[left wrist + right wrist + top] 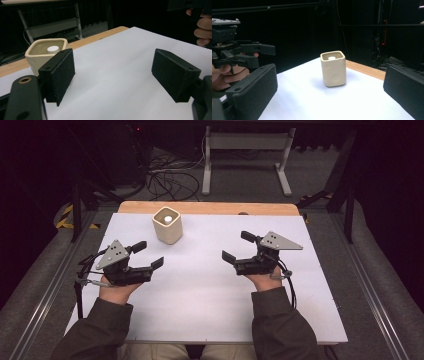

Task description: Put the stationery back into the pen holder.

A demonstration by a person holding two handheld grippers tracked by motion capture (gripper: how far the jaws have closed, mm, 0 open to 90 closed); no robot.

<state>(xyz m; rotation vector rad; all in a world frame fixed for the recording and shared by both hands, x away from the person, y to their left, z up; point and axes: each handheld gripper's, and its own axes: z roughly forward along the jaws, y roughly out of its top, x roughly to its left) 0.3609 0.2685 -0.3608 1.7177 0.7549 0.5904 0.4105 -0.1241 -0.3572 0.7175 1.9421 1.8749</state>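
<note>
— White table [200,290] under you; where's the cup?
— Cream cup [167,225] stands upright at the far edge. My left gripper [149,255] and right gripper [235,246] gape wide, holding nothing.

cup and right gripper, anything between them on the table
Nothing: in the high view, bare white table runs from the cup to the open right gripper.

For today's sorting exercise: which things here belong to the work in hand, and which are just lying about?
In the work:
cream pot with a white disc inside
left gripper, open
right gripper, open
white table

Lying about:
cables on the floor
metal frame behind the table
</note>
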